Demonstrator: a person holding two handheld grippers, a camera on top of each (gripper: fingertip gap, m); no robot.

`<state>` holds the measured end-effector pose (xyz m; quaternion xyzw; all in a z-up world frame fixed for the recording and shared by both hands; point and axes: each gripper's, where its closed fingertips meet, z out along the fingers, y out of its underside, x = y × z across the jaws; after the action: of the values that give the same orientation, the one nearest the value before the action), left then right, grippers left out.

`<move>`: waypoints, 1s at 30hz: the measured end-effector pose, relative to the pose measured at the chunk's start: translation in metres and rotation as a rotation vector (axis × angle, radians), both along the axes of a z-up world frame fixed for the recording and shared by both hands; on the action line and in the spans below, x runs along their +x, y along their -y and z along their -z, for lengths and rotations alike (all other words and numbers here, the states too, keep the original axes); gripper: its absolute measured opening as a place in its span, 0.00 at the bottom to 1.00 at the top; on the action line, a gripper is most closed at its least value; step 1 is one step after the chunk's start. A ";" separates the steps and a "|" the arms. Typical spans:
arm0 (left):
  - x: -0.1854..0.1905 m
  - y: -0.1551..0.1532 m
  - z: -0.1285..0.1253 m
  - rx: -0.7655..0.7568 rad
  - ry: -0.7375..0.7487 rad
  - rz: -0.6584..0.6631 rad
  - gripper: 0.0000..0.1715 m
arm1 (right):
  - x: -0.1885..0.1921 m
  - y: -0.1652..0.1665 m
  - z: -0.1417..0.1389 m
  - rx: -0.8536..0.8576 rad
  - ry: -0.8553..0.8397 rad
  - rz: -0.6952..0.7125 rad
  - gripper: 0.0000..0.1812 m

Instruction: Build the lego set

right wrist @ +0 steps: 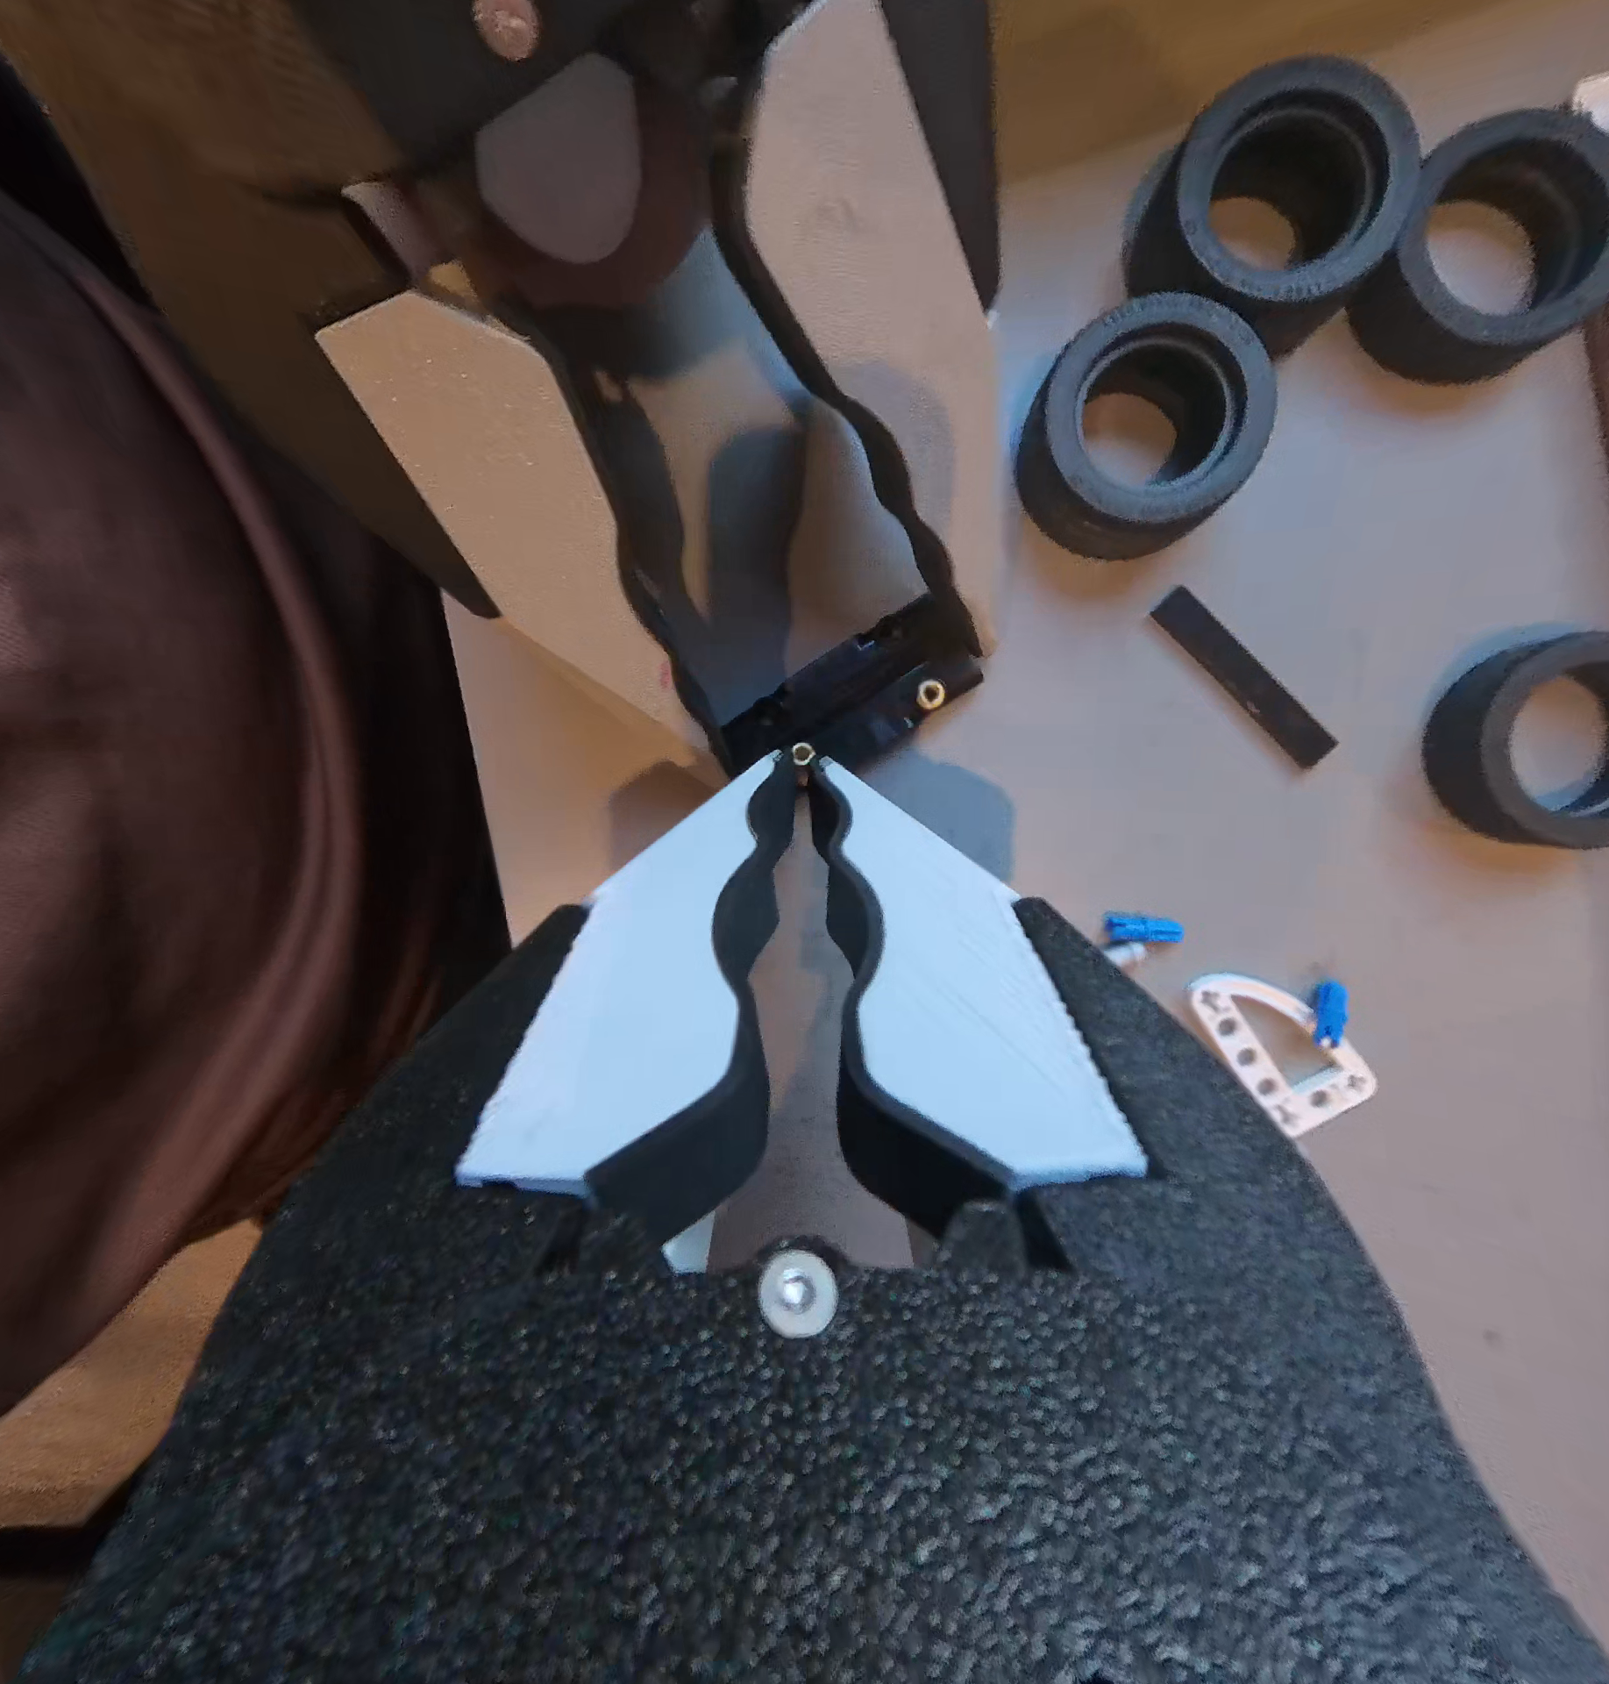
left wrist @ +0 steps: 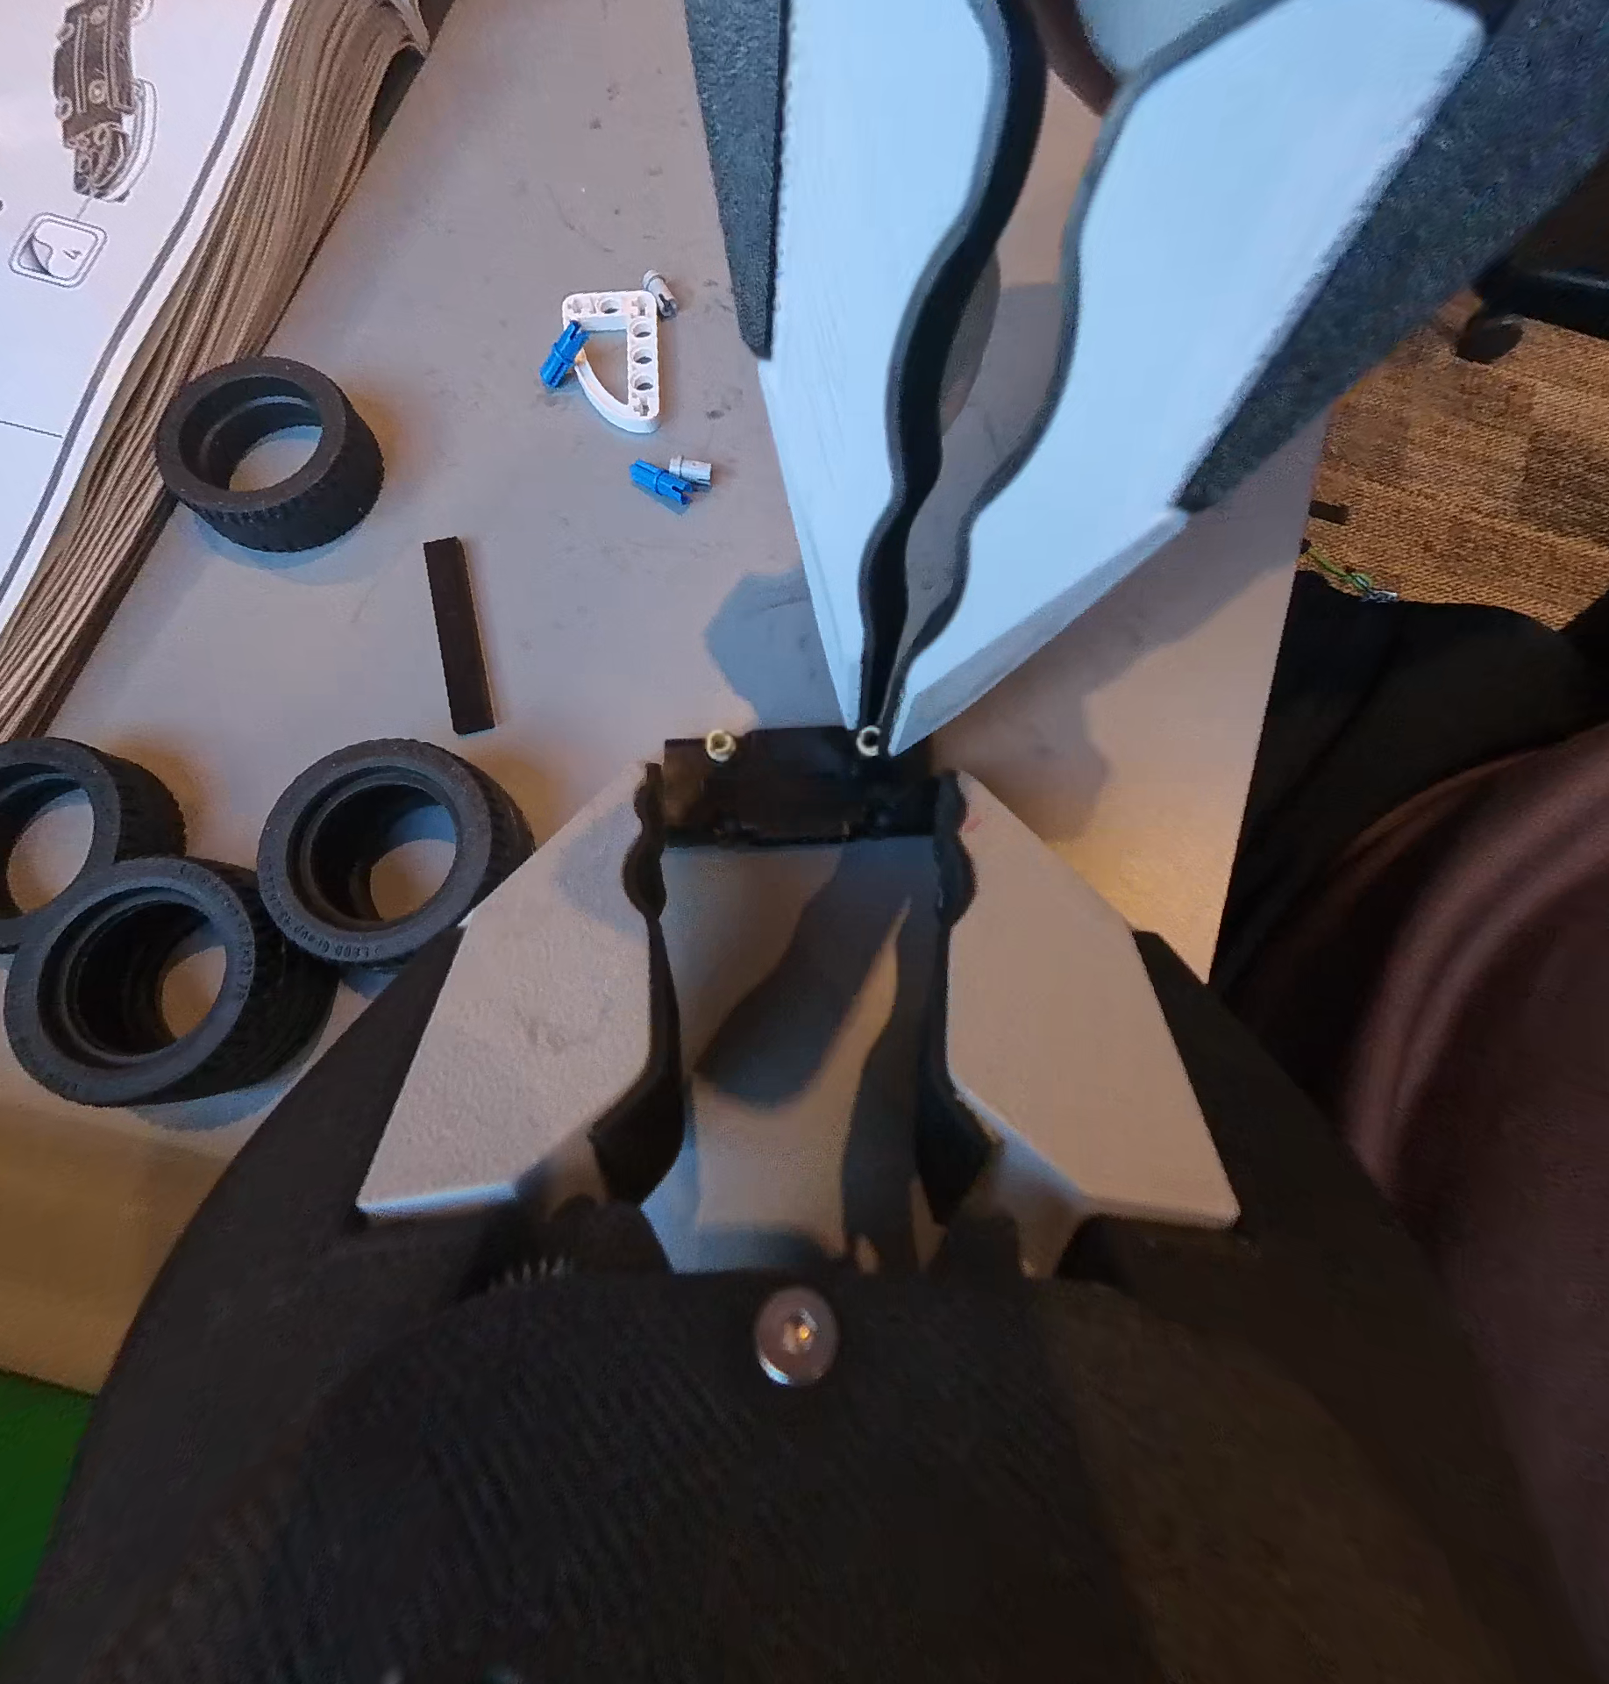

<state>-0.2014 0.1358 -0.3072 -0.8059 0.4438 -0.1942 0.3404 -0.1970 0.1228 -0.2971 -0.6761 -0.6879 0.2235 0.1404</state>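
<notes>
Looks like an office: grey desk, brown patterned carpet, chair caster beyond the desk's edge.

The left gripper is built of grey wedge-shaped fingers with wavy black pads on a black ribbed body bearing one silver screw. The right gripper is formed of pale blue fingers on a black pebbled body. Dark maroon clothing is worn.

**Black beam, tan pins**

A black lego beam sits level at frame centre, one tan pin seated at its 10 o'clock end, a second tan pin at its 1 o'clock edge.
</notes>
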 end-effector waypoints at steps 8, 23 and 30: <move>0.000 -0.001 0.000 -0.001 0.001 0.000 0.34 | 0.003 0.000 0.004 0.055 -0.006 -0.005 0.01; -0.001 -0.003 0.000 0.000 0.001 -0.015 0.34 | 0.001 -0.009 -0.014 -0.001 -0.126 0.112 0.00; -0.001 -0.003 0.000 0.001 0.000 -0.021 0.34 | -0.005 -0.007 -0.008 0.102 -0.116 0.095 0.00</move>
<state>-0.2028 0.1389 -0.3072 -0.8104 0.4353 -0.1905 0.3429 -0.2022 0.1296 -0.2894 -0.6860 -0.6561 0.2202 0.2247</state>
